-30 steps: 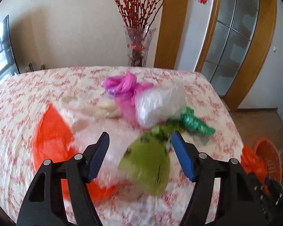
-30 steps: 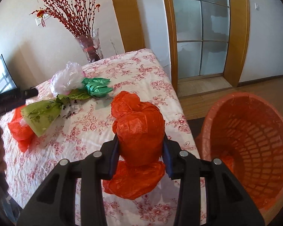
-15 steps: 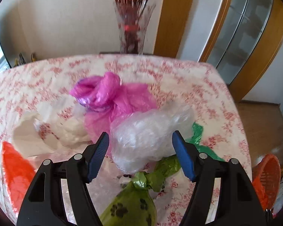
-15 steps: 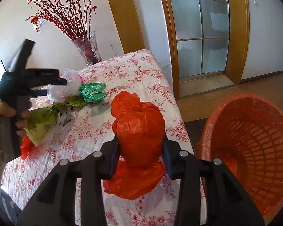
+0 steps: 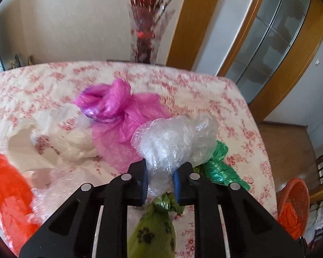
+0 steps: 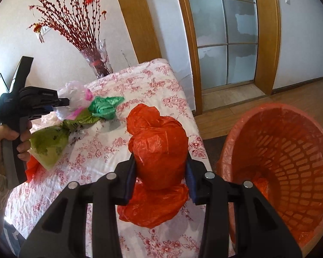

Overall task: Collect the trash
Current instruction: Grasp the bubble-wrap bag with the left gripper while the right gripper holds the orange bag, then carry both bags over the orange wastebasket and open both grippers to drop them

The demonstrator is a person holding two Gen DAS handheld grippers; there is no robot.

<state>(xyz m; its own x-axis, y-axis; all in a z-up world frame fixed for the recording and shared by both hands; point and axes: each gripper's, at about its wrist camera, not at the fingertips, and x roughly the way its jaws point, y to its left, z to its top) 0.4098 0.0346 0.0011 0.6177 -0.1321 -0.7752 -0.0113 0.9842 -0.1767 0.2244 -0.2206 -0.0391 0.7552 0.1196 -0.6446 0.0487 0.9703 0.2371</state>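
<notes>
Orange plastic, seemingly one bag, already lies in the bin. An orange bag is clamped by the right gripper beside it; a clear bag is pinched by the left gripper above the table, where several bags remain.

daylight is flooding both fisheye views brightly; edges are bending and darkening into black corners, and the left wrist view is smearing across the tablecloth.
</notes>
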